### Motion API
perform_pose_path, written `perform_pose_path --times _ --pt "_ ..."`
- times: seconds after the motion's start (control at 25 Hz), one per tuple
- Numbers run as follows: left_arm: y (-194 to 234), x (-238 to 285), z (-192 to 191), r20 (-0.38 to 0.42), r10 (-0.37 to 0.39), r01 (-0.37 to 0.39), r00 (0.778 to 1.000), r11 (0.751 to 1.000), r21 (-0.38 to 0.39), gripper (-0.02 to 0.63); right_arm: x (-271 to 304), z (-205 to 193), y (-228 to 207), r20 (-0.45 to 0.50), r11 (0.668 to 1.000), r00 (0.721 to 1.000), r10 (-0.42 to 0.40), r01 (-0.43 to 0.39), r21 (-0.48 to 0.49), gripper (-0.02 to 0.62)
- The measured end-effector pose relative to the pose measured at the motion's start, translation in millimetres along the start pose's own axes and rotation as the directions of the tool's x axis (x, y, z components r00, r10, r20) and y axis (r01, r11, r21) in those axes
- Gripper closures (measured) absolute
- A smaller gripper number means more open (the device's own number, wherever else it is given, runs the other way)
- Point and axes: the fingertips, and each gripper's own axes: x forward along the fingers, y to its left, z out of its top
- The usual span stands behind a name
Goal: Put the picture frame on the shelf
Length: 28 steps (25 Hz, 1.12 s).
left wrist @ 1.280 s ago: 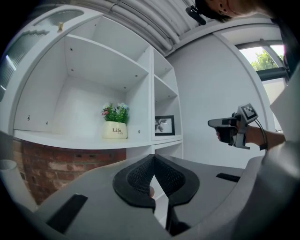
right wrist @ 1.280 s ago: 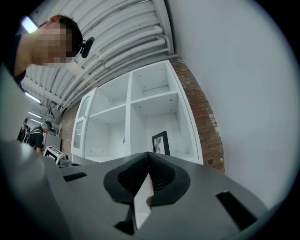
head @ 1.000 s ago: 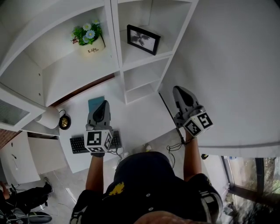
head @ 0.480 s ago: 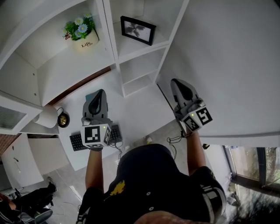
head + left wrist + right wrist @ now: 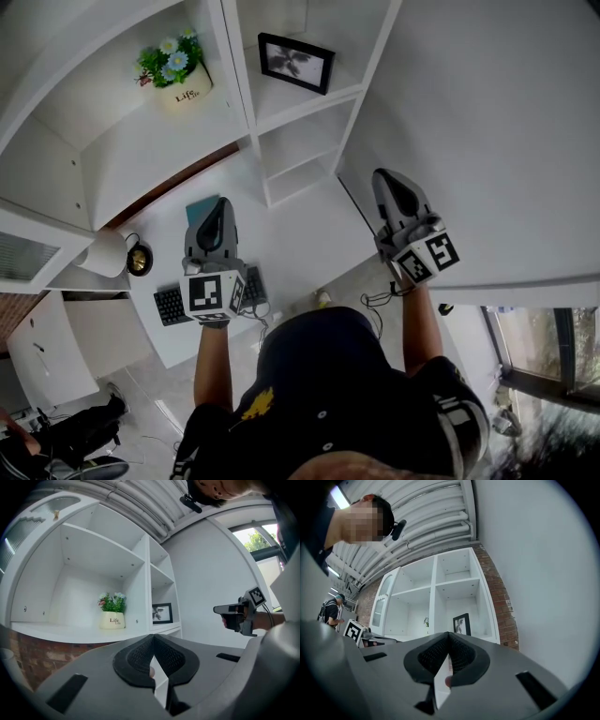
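The black picture frame [image 5: 296,63] stands upright in the shelf unit's upper right compartment, with nothing touching it. It also shows in the left gripper view, picture frame [image 5: 162,613], and in the right gripper view, picture frame [image 5: 461,624]. My left gripper [image 5: 218,211] hangs over the desk below the shelf, well short of the frame, with its jaws together and nothing between them. My right gripper [image 5: 389,183] is held beside the white wall to the right of the shelf, shut and empty too.
A cream pot of flowers [image 5: 183,80] sits in the wide compartment left of the frame. On the white desk [image 5: 300,234] lie a keyboard [image 5: 171,305], a blue book [image 5: 202,208], a paper roll [image 5: 103,251] and cables [image 5: 375,305]. A person [image 5: 332,611] stands far off.
Both grippers stay shut and empty and have drifted only slightly. The head view has shifted a little, so the shelf and frame sit higher in the picture.
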Motion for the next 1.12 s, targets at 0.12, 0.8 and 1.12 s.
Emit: perform_pose_path --times 0.12,0.8,1.12 --pt "0 -1 0 -0.001 -0.002 0.002 1.000 1.000 -0.001 0.589 0 0 -1 0.002 1.000 1.000 -0.006 0.006 0.003 0.589" --pt "-1 -6 -10 -0.028 -0.024 0.024 0.999 1.000 0.010 0.589 -1 3 -2 -0.001 0.999 1.000 -0.031 0.031 -0.021 0.590" --pt "-8 -10 -12 -0.015 -0.045 0.046 0.999 0.998 0.041 0.589 4 2 1 -0.001 1.000 1.000 -0.026 0.026 -0.014 0.591"
